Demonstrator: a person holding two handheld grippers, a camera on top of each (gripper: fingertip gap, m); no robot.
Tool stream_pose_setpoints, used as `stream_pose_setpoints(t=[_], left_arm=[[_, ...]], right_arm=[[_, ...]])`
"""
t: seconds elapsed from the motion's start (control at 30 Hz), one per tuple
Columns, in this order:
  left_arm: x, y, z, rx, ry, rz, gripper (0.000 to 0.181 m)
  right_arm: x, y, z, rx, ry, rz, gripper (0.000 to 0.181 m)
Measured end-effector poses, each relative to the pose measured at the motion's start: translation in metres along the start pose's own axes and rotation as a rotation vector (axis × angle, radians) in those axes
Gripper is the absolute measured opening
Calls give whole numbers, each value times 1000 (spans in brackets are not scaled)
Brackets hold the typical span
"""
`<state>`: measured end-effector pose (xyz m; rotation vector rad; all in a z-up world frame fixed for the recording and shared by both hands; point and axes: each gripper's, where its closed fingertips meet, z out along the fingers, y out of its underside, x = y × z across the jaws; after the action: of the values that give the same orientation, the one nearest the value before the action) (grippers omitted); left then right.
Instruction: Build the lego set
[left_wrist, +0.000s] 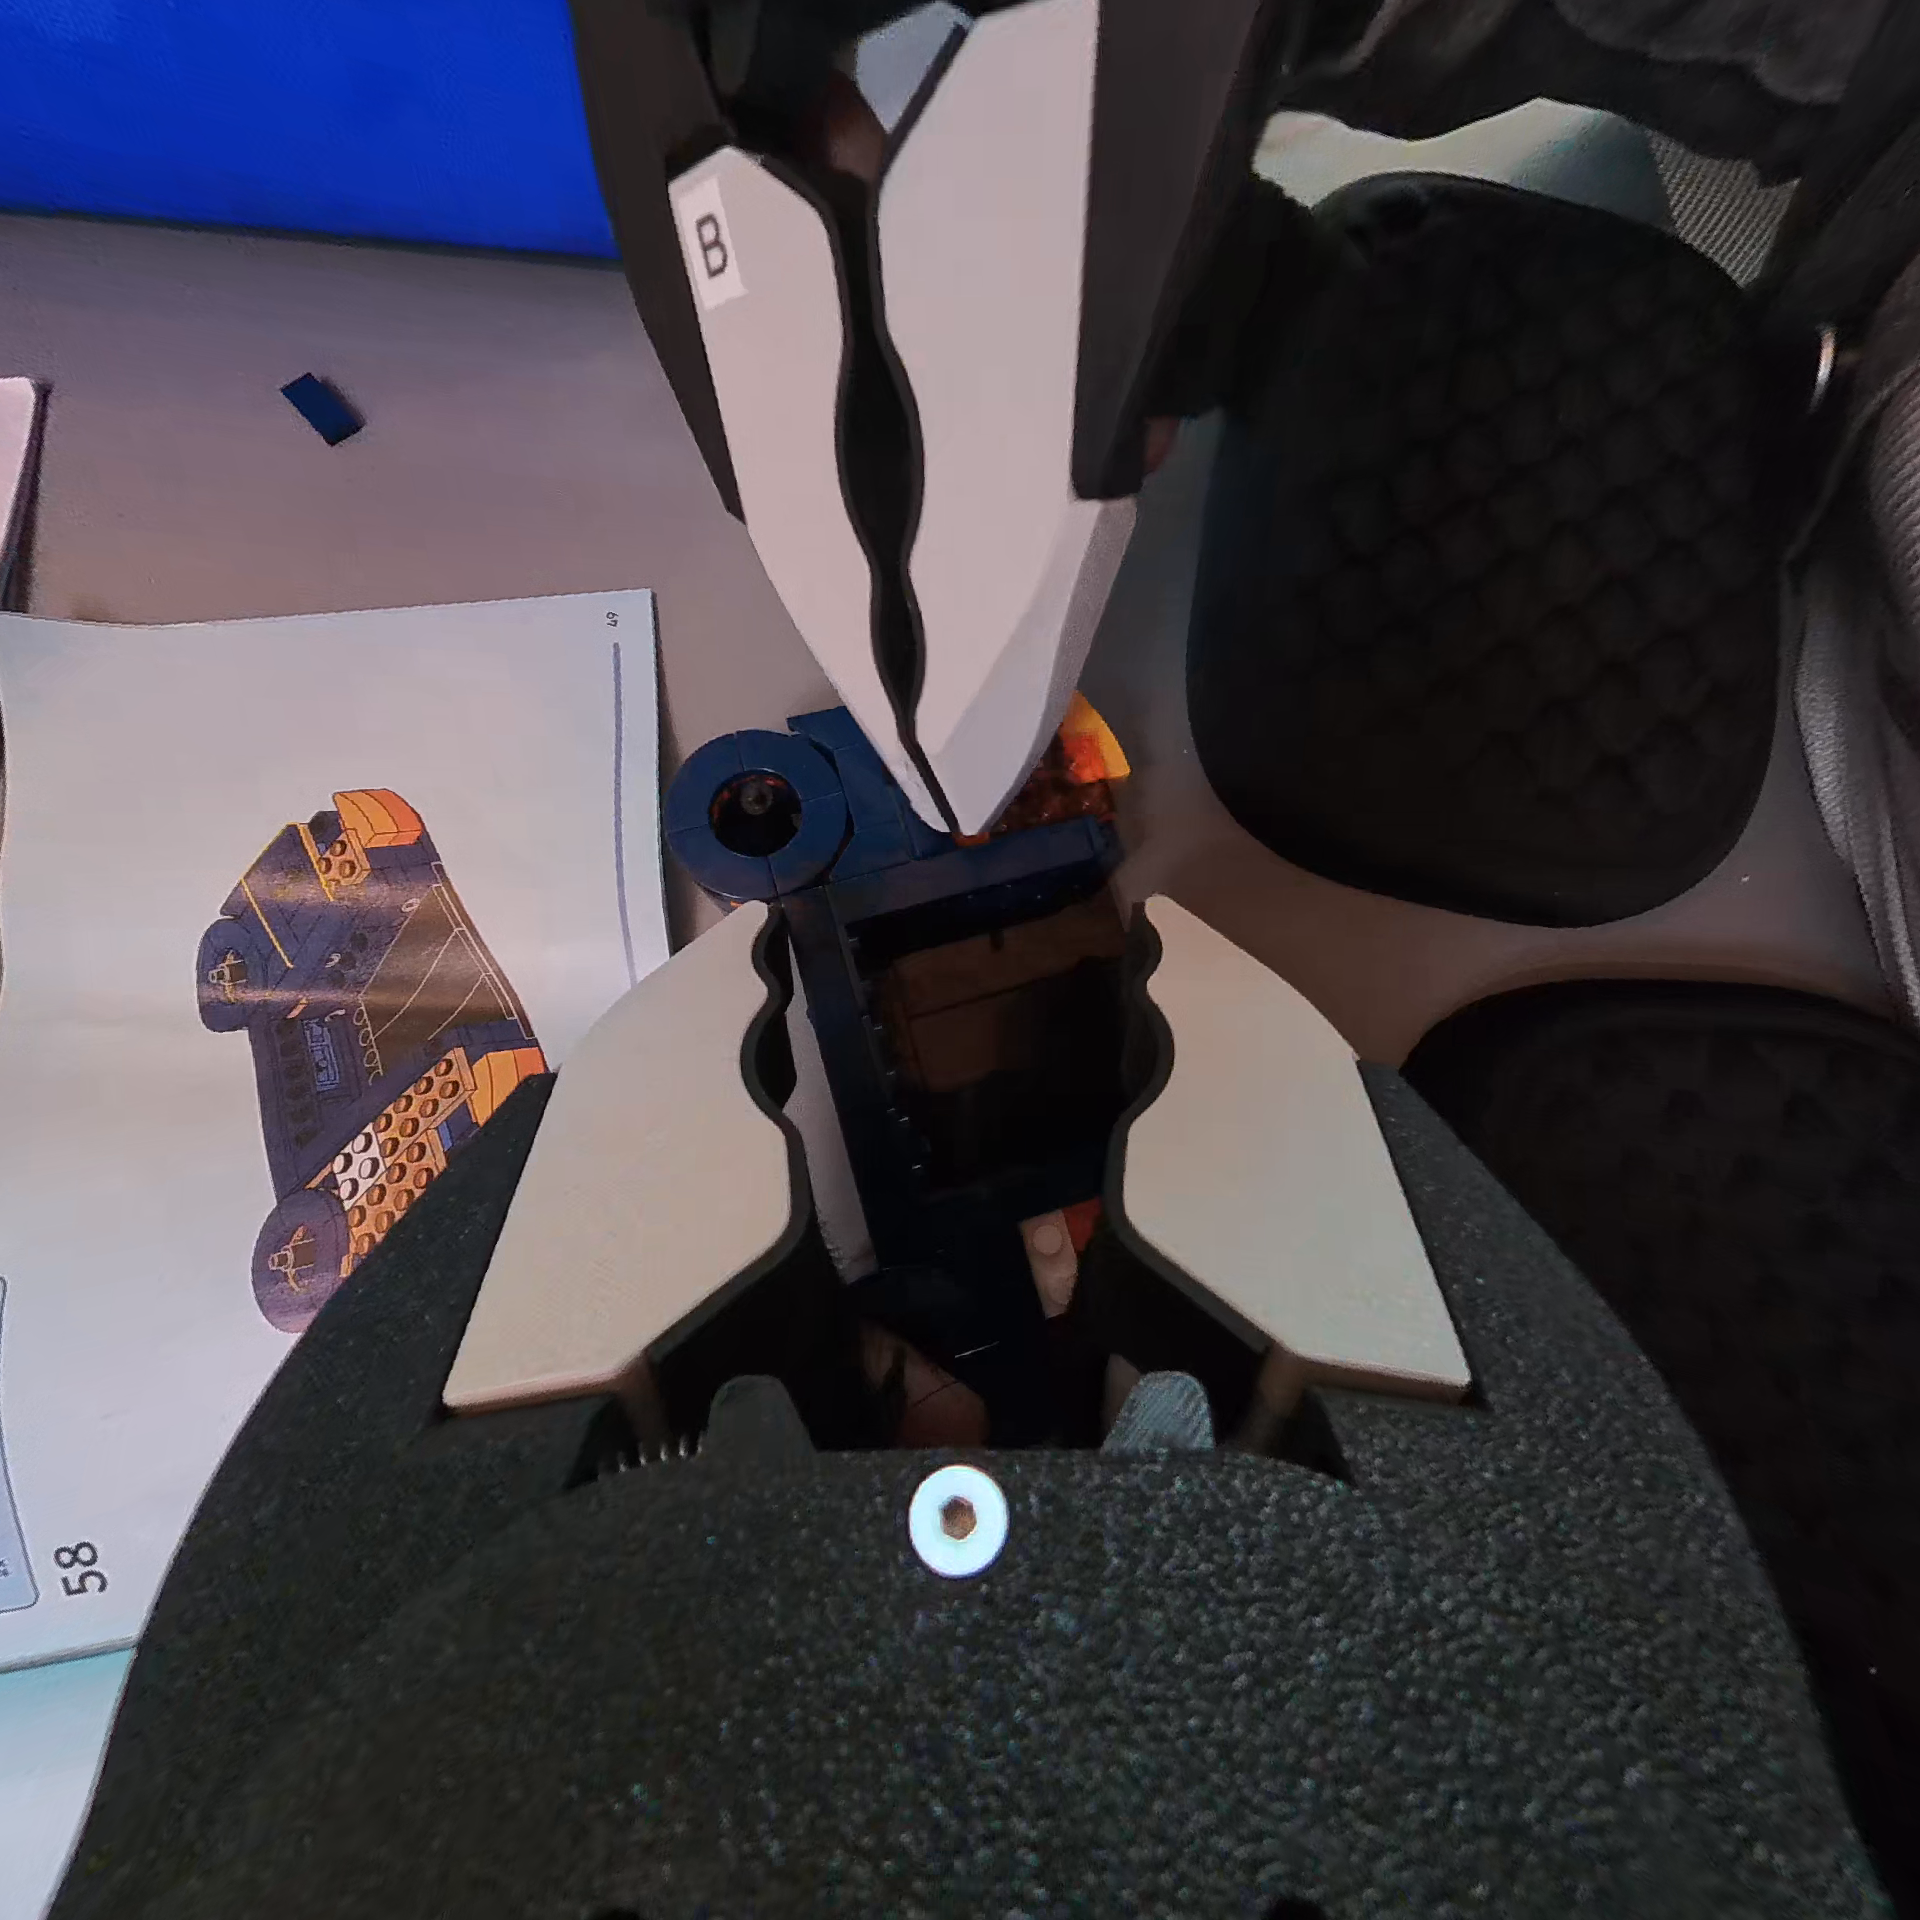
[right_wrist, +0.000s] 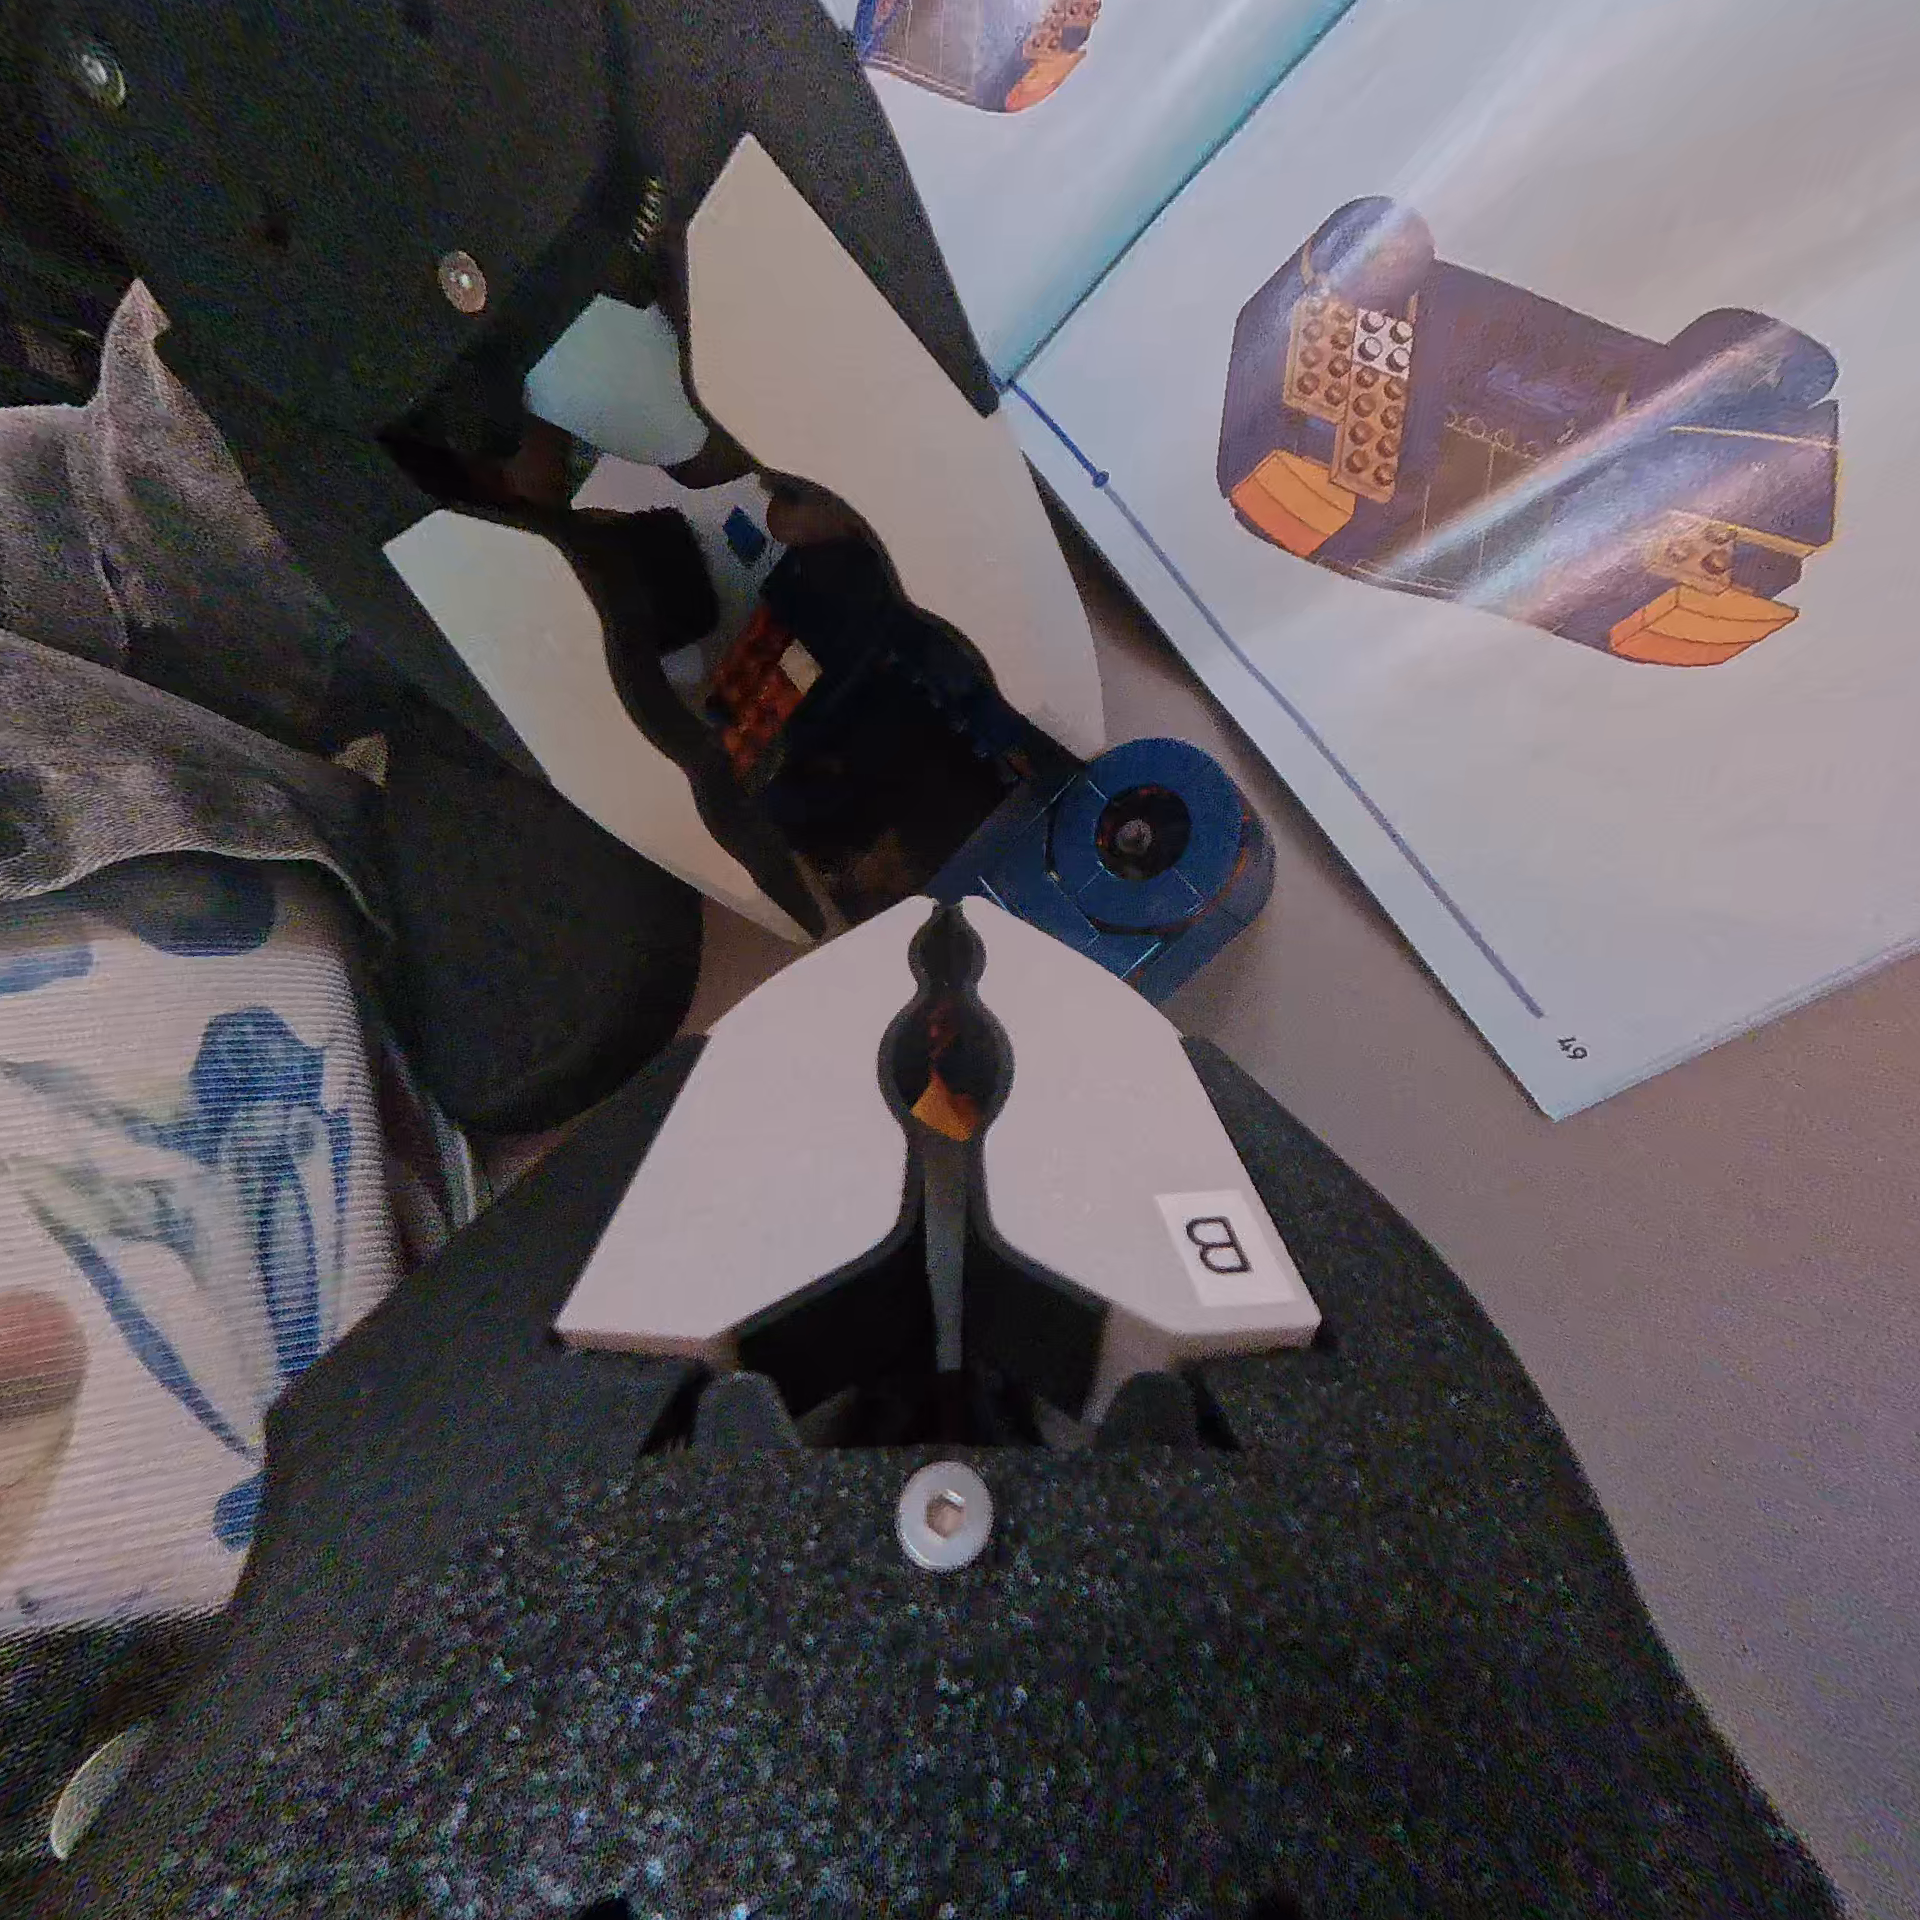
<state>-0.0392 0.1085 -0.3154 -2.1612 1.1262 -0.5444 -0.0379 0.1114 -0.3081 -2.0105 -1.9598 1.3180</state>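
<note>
A dark blue lego car body (left_wrist: 831, 997) with orange parts sits between the white fingers of my left gripper (left_wrist: 956, 925), which is shut on its sides. A round dark blue wheel housing (left_wrist: 753, 810) sticks out at its far left end and also shows in the right wrist view (right_wrist: 1138, 831). My right gripper (right_wrist: 940, 909) is shut, with its tips against the far end of the car; from the left wrist view it comes down from above (left_wrist: 945, 826). An orange part (right_wrist: 945, 1101) shows through the gap between its fingers. Whether the tips pinch a small piece is hidden.
The open instruction booklet (left_wrist: 312, 935) lies left of the car, and also shows in the right wrist view (right_wrist: 1455, 727). A loose dark blue tile (left_wrist: 322, 408) lies on the grey table beyond it. Black padded shapes (left_wrist: 1486, 571) crowd the right side. A person's clothing (right_wrist: 156, 1143) is close by. Both grippers' tips are close together, under 4 cm apart. The loose dark blue tile (left_wrist: 322, 408) is about 15 cm from both grippers' fingertips.
</note>
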Motion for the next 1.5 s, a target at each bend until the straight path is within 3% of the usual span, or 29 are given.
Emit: stream_pose_setpoints(t=[0.67, 0.73, 0.8, 0.87, 0.93, 1.03, 1.13, 1.23, 1.4, 1.5], left_arm=[[1, 0, 0, 3, 8, 9, 59], [1, 0, 0, 8, 10, 4, 59], [-2, -3, -3, 32, -4, 6, 56], [-5, -12, -10, 92, -34, 16, 50], [-4, -23, -20, 150, -58, 24, 37], [-8, -27, -27, 163, -148, 47, 8], [-4, -29, -18, 129, -180, 87, 5], [-5, -27, -6, 82, -185, 95, 3], [-1, -15, 8, 1, -124, 58, 0], [-1, -17, 8, 18, -103, 5, 0]], right_arm=[[5, -8, 2, -22, -112, 78, 0], [5, -9, 0, 10, -102, 15, 0], [-5, -29, -19, 168, -165, -8, 0], [0, -43, -41, 293, -78, -70, 0], [15, -34, -48, 256, 116, -190, 0], [7, -15, -39, 199, 174, -358, 0], [12, -4, -30, 171, 260, -431, 0], [8, -7, -26, 210, 241, -423, 0], [17, 2, -18, 153, 284, -453, 0], [15, 2, -17, 170, 282, -478, 0]])
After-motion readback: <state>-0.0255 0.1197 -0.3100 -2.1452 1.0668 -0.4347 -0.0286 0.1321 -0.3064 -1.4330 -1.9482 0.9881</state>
